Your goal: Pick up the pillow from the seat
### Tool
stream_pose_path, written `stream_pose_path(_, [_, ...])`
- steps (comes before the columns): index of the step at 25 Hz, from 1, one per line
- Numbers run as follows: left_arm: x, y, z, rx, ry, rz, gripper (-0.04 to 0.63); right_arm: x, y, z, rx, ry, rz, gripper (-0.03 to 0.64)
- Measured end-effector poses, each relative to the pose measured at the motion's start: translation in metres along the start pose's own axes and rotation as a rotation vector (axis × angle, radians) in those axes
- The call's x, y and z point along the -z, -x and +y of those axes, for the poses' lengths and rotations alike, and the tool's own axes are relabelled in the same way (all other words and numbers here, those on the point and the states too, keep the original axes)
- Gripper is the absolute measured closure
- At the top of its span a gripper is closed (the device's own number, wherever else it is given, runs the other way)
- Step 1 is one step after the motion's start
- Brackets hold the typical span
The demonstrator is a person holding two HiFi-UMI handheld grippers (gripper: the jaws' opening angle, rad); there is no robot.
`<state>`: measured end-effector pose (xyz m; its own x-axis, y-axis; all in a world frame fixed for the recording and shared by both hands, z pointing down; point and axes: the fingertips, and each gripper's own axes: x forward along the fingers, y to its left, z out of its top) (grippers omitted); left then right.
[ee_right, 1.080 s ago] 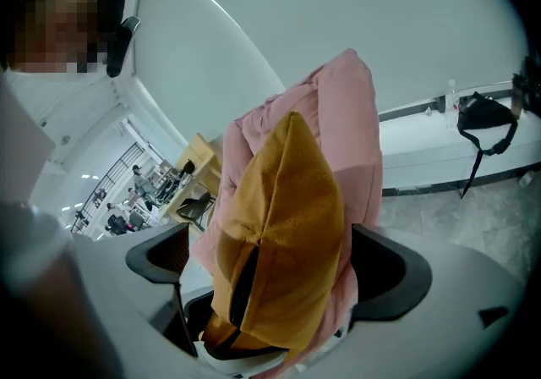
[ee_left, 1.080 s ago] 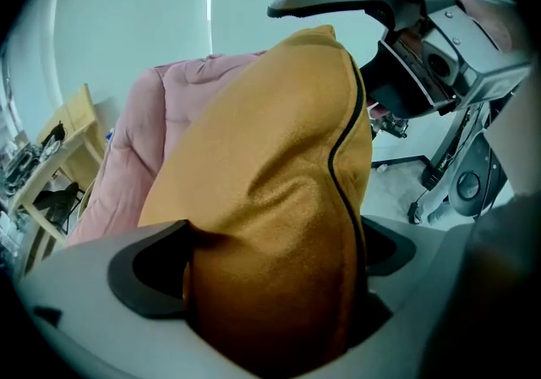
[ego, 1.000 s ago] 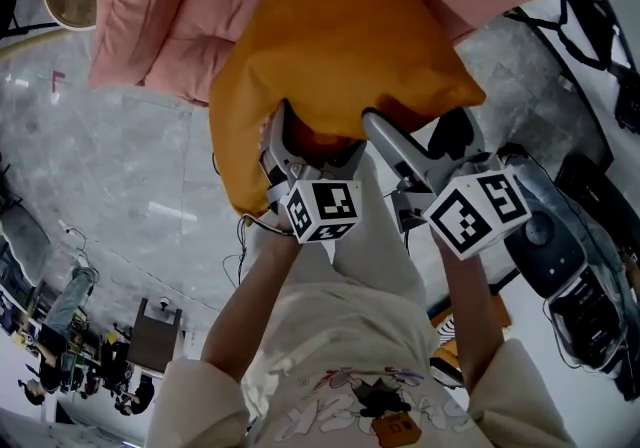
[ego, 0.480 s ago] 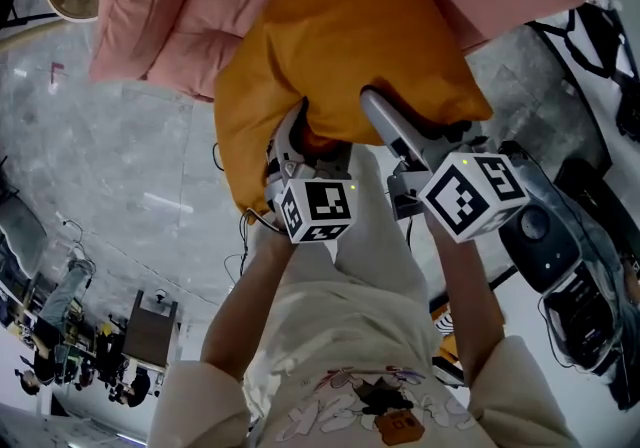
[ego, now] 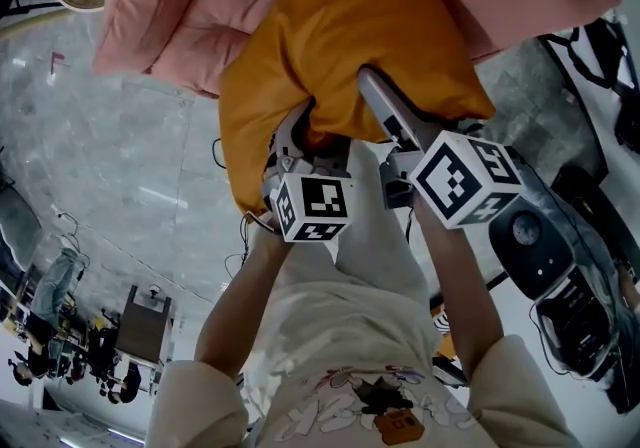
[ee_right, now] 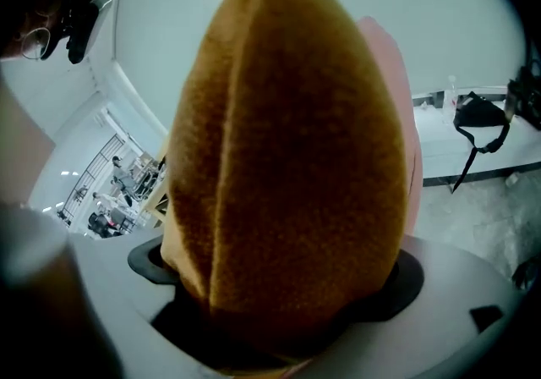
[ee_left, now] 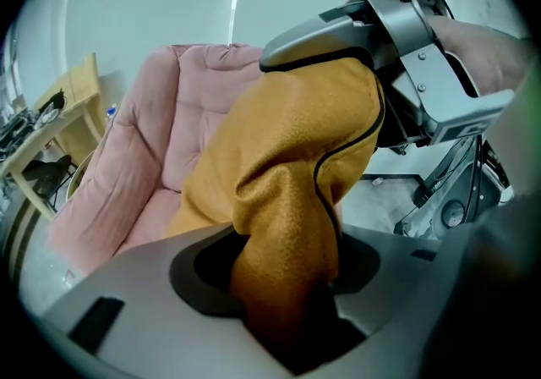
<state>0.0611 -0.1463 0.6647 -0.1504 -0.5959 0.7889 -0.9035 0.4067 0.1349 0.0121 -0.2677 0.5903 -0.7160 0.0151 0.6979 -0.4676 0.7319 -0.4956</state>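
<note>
An orange pillow (ego: 340,46) lies on a pink cushioned seat (ego: 170,16), its near edge hanging toward me. My left gripper (ego: 305,131) has just been closing. A bunched fold of the pillow (ee_left: 279,166) is pinched between the left gripper's (ee_left: 283,284) jaws. My right gripper (ego: 375,101) reaches in from the right, with one finger (ee_left: 313,35) lying over the pillow's corner. In the right gripper view the pillow (ee_right: 287,157) fills the wide gap of the right gripper (ee_right: 279,310), rounded and unsqueezed. The lower right finger is hidden.
The pink seat (ee_left: 144,157) rises behind the pillow. Black equipment and cables (ego: 560,266) sit on the grey floor at the right. A wooden side table (ee_left: 51,132) stands left of the seat. My legs are directly below the grippers.
The left jaws have closed onto a fold of the pillow's near edge. The right gripper has slid forward, so its upper finger now lies over the pillow's corner.
</note>
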Motion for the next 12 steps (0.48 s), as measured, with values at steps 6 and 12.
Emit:
stream_pose_path(6, [0.007,0.006,-0.001,-0.001,0.006,-0.005,0.351,0.014,0.004,0.003,0.030,0.055,0.034,0.271])
stream_pose_path(12, [0.006,0.000,-0.004,0.015,0.017,0.000,0.330,0.014,0.004,0.003,0.010,0.053,0.039,0.388])
